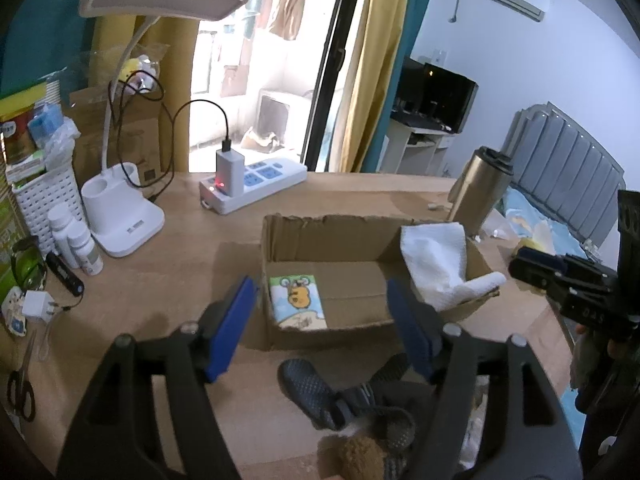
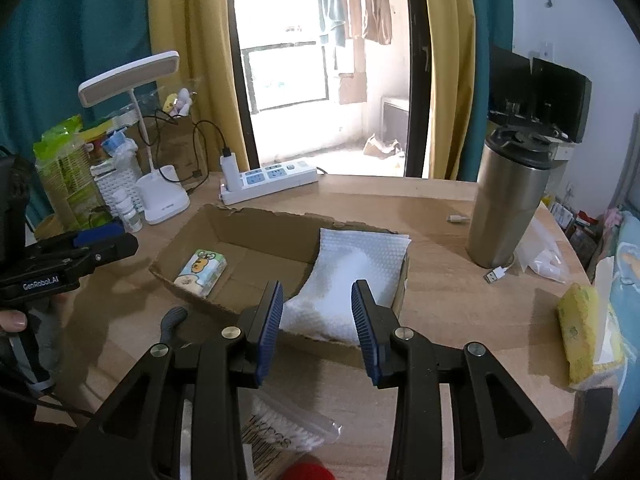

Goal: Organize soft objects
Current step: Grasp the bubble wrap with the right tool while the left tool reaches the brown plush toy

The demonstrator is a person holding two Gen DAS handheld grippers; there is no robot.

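Observation:
An open cardboard box sits mid-desk. Inside lie a cartoon-printed tissue pack and a white cloth draped over the box's right wall. My left gripper is open and empty, just in front of the box. A dark dotted sock and a brown fuzzy item lie below it at the desk's near edge. My right gripper is open and empty, hovering over the cloth's near end. A yellow sponge lies at the far right.
A steel tumbler stands right of the box. A power strip, a white desk lamp, small bottles, a white basket and scissors crowd the left. A cotton-swab packet lies near.

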